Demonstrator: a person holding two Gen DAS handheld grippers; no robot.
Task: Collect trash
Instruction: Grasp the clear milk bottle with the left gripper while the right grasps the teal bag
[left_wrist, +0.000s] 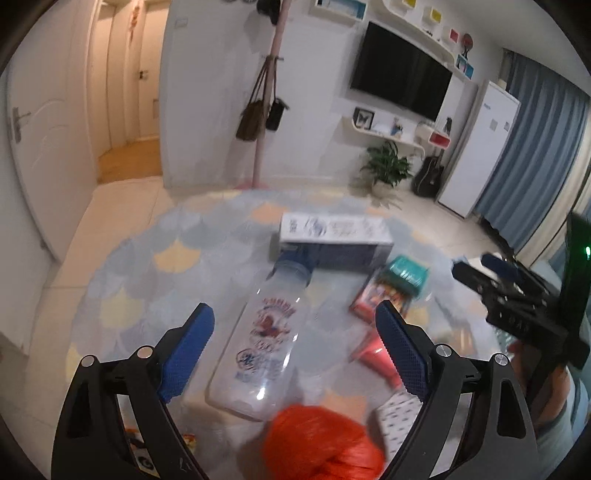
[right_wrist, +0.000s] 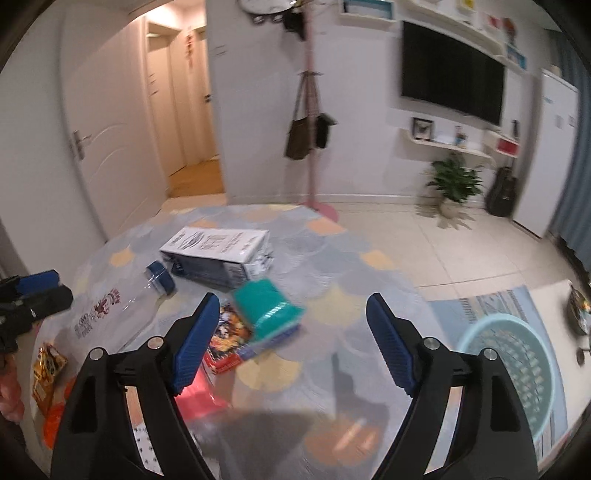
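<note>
Both jaws stand apart, empty: left gripper, right gripper. Beside one white printed carton lie one clear plastic bottle and one teal box.

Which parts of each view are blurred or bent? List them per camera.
Left wrist view: the orange bag and the teal box smear with motion blur; the left tool is sharp; door frames bow from fisheye. Right wrist view: the teal box and the TV are smeared; the right tool is crisp, with a soft shadow below it on the rug.
</note>
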